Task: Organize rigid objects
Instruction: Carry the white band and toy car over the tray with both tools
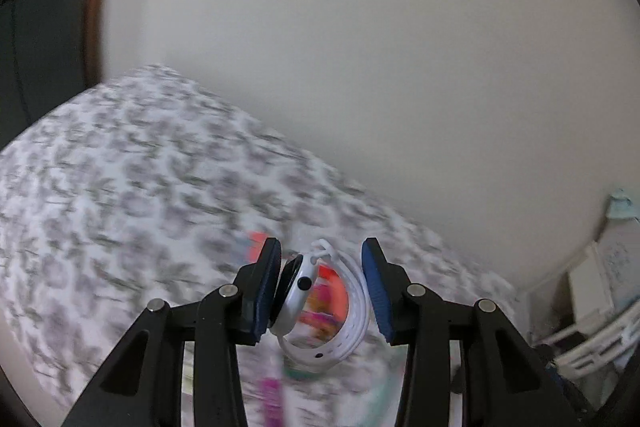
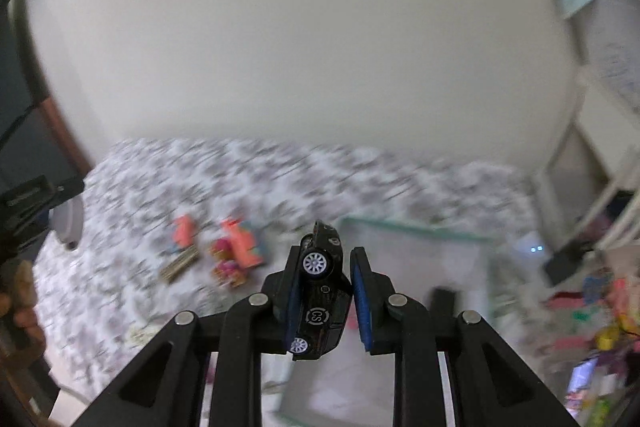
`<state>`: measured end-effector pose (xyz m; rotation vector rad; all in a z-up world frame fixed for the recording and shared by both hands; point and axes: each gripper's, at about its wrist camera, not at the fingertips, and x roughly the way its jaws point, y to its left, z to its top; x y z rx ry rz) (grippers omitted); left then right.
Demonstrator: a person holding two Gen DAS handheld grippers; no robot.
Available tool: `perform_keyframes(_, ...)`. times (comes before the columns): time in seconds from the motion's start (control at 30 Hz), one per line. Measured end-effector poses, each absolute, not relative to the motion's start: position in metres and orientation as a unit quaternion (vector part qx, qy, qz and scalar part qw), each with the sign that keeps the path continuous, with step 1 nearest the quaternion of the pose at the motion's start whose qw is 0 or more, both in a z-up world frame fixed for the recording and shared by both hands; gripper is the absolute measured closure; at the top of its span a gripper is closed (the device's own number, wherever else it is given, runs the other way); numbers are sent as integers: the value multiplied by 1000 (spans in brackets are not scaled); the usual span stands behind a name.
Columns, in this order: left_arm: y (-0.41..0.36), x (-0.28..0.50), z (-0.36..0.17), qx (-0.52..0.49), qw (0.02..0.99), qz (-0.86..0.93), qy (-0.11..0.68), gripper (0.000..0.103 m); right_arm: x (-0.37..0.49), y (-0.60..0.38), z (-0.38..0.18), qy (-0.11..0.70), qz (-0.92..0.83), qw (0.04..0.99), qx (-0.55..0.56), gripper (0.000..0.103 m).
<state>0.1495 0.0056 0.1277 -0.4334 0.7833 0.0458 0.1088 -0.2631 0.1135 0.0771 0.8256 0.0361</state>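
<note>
Right gripper point(image 2: 322, 297) clamps toy car point(image 2: 320, 291) lengthwise, pointing away from the camera.

"CS" in white ring on black toy car point(image 2: 320, 301) side.

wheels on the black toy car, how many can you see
2: one wheel high up near the fingertips, one wheel low by the left pad. The toy car's other side is hidden.

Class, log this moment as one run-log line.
left gripper: shut on white smartwatch | right gripper: shut on black toy car | both above patterned bedspread
</note>
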Motion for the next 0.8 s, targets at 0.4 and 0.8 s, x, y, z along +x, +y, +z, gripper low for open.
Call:
perform_keyframes(0.4, -164, 165, 79, -134, 885, -83, 438, 59, 104, -353, 95, 416, -93, 903, 51, 78)
perform_keyframes(0.8, -218, 172, 31, -72, 860, -126, 489, 59, 112, -410, 59, 448, -176, 874, 67, 78)
